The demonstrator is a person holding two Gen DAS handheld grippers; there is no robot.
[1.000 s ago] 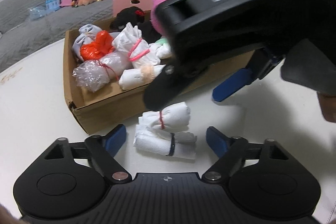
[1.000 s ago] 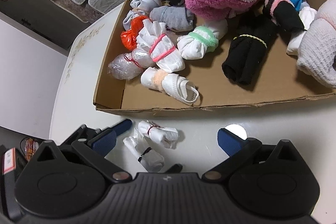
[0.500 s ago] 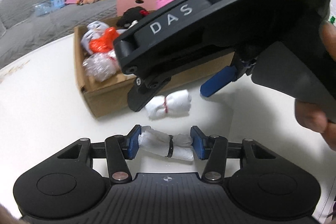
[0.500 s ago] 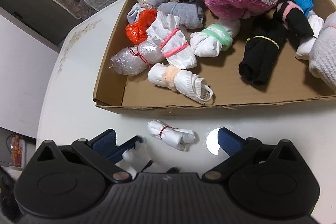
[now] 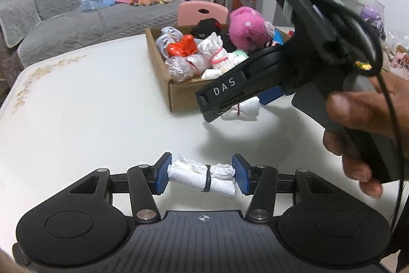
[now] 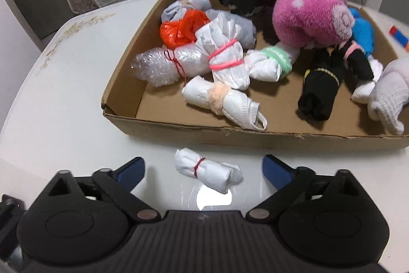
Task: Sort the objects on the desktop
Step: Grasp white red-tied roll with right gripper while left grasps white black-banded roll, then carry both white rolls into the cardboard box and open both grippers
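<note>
Left gripper (image 5: 201, 177): blue pads clamped end-on against a white roll with a black band (image 5: 202, 179), one pad at each end, roll crosswise between them. It looks lifted off the white table (image 5: 76, 104), though contact underneath cannot be told for sure.

Risk: the grip is along the roll's length on soft cloth. The ends could compress or the bundle buckle and slip out on the way to the cardboard box (image 5: 179, 96), which lies toward 1 o'clock in the left view.

Right gripper (image 6: 203, 170): fingers wide apart, straddling a white roll with a red band (image 6: 207, 172) lying on the table just short of the box's near wall (image 6: 230, 136) at 12 o'clock. Risk: the roll sits skewed and off-centre toward the left finger, so closing may push it rather than pinch it. The tips could also nudge the box.

Pose: the right gripper body slopes nose-down across the left view at 2 o'clock. The right hand (image 5: 358, 124) wraps its handle. The two tools work close, so collision is possible.
</note>
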